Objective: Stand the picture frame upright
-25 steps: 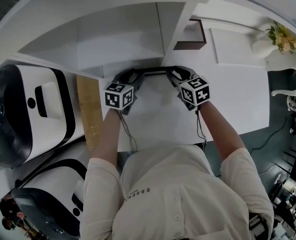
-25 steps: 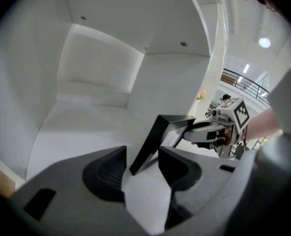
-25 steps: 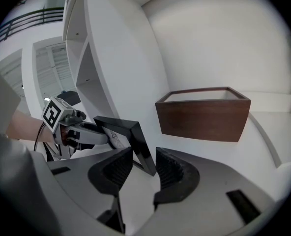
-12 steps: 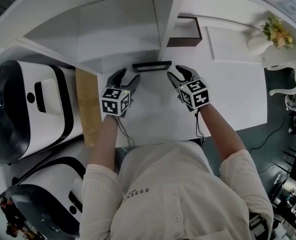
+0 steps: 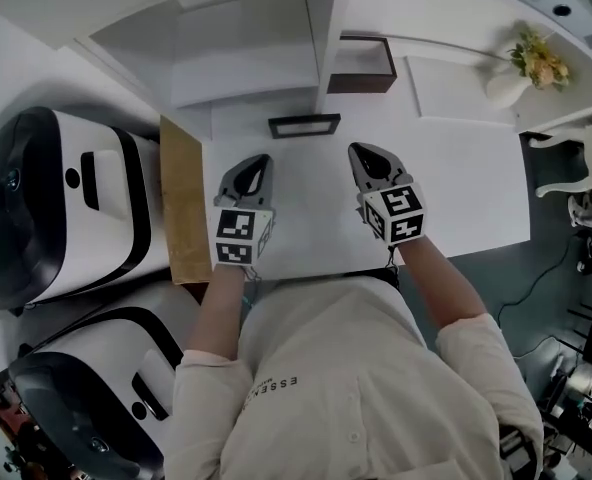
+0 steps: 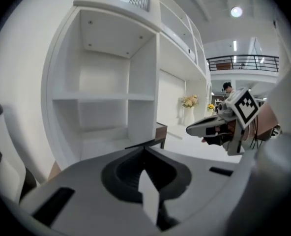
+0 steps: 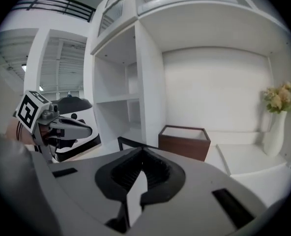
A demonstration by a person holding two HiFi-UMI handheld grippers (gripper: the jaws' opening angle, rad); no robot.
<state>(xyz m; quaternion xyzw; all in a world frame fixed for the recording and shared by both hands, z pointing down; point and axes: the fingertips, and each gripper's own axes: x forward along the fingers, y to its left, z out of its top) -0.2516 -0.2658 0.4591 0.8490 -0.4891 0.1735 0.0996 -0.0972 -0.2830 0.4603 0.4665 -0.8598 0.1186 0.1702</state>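
The dark picture frame (image 5: 304,125) stands upright on the white table (image 5: 466,188), just in front of the shelf unit. My left gripper (image 5: 260,159) is a little nearer than its left end, and my right gripper (image 5: 359,150) a little nearer than its right end; both are clear of it. Their jaws have just been closing and now meet with nothing between them. In the left gripper view the frame's top edge (image 6: 144,144) peeks over the shut left gripper (image 6: 144,150), with the right gripper (image 6: 192,129) off to the side. The right gripper view shows the frame (image 7: 130,143) beyond the shut right gripper (image 7: 141,152).
A brown open box (image 5: 361,65) sits in the shelf unit (image 5: 246,48) behind the frame. A white vase of flowers (image 5: 521,73) stands at the back right. A cardboard strip (image 5: 181,203) lies along the table's left edge, beside white-and-black machines (image 5: 56,208).
Both grippers let go of the frame's ends, opened wide, drew back toward the person and rose, then shut. The frame stays standing where it was left.
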